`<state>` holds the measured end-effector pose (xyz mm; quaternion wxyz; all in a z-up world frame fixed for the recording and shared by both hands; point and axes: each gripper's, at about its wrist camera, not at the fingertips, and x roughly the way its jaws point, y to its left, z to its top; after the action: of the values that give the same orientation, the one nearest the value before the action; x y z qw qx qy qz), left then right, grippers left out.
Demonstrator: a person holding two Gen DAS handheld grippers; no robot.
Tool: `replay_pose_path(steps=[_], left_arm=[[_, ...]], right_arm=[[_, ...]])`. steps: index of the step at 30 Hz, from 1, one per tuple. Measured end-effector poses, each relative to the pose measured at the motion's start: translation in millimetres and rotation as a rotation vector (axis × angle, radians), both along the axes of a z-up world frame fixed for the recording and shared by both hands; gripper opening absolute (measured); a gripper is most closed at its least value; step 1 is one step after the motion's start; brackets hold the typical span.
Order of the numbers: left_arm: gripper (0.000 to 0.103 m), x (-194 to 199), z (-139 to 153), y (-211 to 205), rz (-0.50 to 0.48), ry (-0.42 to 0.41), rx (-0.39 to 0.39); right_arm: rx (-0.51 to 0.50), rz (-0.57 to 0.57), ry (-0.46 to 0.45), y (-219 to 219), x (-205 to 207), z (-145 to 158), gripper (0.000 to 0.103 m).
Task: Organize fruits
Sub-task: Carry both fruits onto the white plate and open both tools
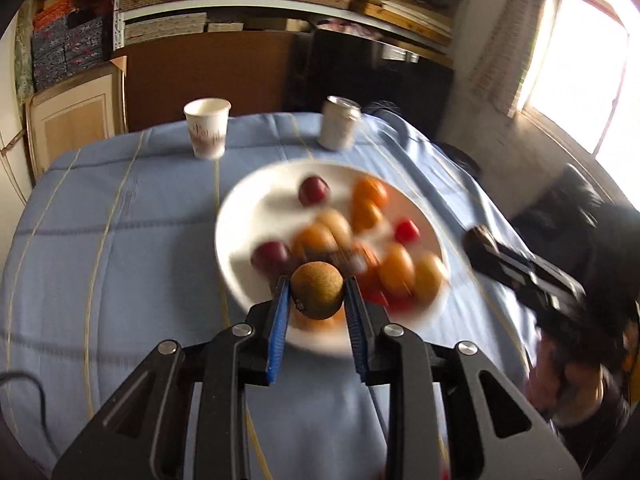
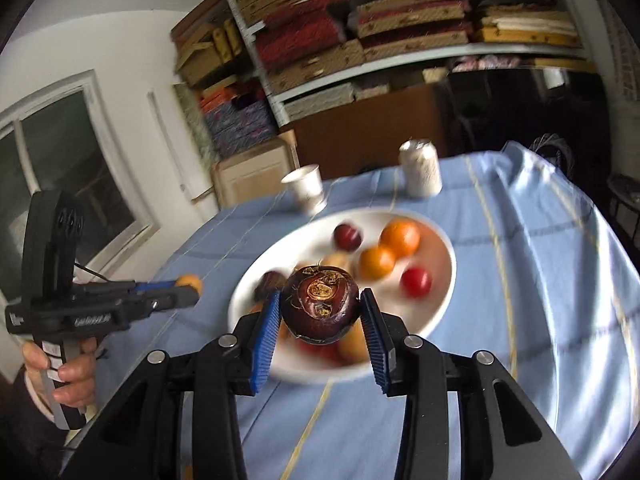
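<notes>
A white plate [image 1: 244, 216] on the blue tablecloth holds several fruits: oranges [image 1: 370, 192], dark plums [image 1: 314, 191] and small red ones [image 1: 407, 231], all blurred. My left gripper [image 1: 317, 284] is shut on a round brown-green fruit [image 1: 317, 296] over the plate's near edge. In the right wrist view my right gripper [image 2: 320, 296] is shut on a dark purple-brown bulb-like fruit [image 2: 320, 306] above the plate [image 2: 438, 292]. The left gripper [image 2: 192, 290] appears there at the left, beside the plate. At the right of the left wrist view, the right gripper [image 1: 478, 240] shows with its dark fruit.
A paper cup [image 1: 207, 128] and a pale can [image 1: 340, 123] stand behind the plate at the table's far side. Stacked shelves [image 2: 400, 40] fill the back wall. A hand [image 2: 76, 376] grips the left tool's handle. The cloth drops off at the table's right edge.
</notes>
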<state>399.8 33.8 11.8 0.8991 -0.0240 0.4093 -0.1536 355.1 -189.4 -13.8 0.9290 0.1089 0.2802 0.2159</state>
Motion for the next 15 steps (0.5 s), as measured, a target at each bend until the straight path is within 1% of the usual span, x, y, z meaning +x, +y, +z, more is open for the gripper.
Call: replay_pose_path(steps=[2,5,10,11,12,13,14,15], left_arm=[[0.026,27.6,-3.7,-0.8,0.017,0.012,-0.014],[0.026,61.4,-16.3,-5.1,0.038,0.030,-0.016],[0.027,84.6,-33.7,-13.4,0.057,0.037,0.054],[0.031,87.7,-35.6,-14.1,0.069,0.038,0.061],[0.054,88.1,-37.2,-12.9,0.080,0.042,0.067],[0.069,87.6,-37.1,-11.5,0.098,0.049,0.072],[0.088,85.4,-35.1,-8.5,0.122,0.054,0.066],[0.089,77.4,-29.3,-5.0,0.138,0.038,0.039]], right_arm=[[0.027,-0.025,0.025,-3.2,18.3,-8.8,0.041],[0.043,-0.023,0.042,-1.9,34.3,-19.0,0.041],[0.027,-0.032,0.037,0.5,43.4,-23.4,0.043],[0.030,-0.029,0.040,1.2,45.2,-23.4,0.044],[0.029,-0.027,0.042,2.2,45.6,-22.9,0.044],[0.023,-0.030,0.045,2.5,45.4,-21.7,0.044],[0.027,-0.030,0.045,1.9,42.0,-19.0,0.048],[0.036,-0.024,0.040,1.4,37.4,-15.9,0.051]])
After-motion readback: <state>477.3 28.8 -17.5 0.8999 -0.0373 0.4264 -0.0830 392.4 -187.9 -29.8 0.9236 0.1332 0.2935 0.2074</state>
